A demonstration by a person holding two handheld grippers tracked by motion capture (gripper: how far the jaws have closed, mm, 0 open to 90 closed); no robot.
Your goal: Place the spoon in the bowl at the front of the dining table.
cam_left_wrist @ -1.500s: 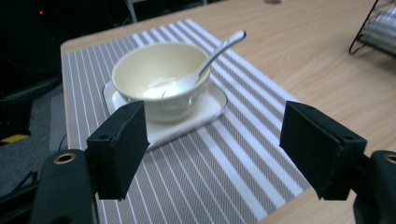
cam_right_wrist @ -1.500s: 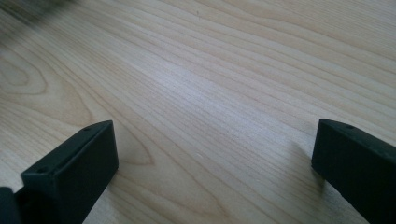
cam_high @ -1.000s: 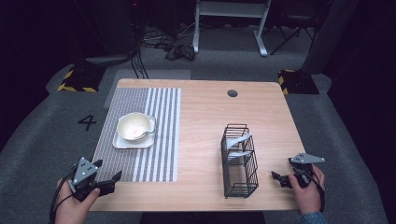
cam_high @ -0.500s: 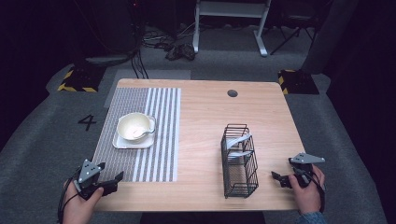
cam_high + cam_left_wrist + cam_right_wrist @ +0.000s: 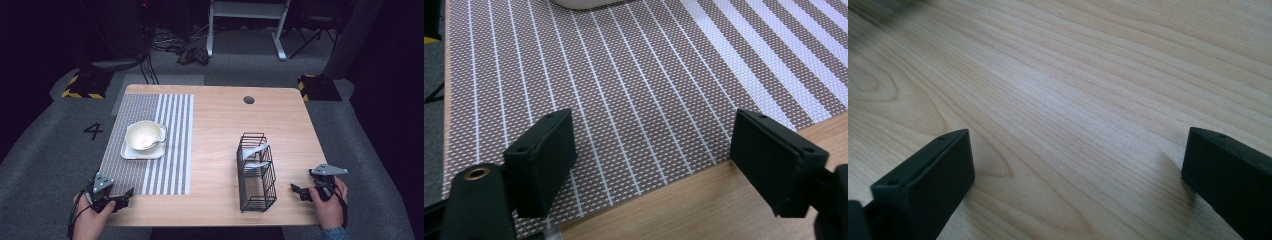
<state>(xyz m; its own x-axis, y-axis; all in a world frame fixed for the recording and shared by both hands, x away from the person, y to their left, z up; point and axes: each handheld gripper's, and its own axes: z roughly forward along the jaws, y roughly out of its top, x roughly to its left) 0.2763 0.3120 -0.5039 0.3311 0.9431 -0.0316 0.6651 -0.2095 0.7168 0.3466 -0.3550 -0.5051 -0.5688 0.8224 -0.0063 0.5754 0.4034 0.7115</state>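
Note:
A cream cup [image 5: 144, 135] stands on a white square saucer [image 5: 131, 152] on the striped placemat [image 5: 165, 165] at the table's left. A black wire rack [image 5: 256, 172] holding white pieces stands right of centre. My left gripper [image 5: 120, 200] rests at the front left corner, open, its jaws wide over the placemat's near edge [image 5: 644, 145] with nothing between them. My right gripper [image 5: 298, 191] sits at the front right, just right of the rack, open over bare wood [image 5: 1073, 115].
The wooden table [image 5: 220, 125] has a round cable hole [image 5: 248, 100] near its far edge. Grey carpet surrounds it, with a white desk frame [image 5: 247, 25] and cables behind. The saucer's edge [image 5: 584, 4] shows at the top of the left gripper view.
My left gripper has drifted slightly toward the table's front edge. The right gripper has stayed put.

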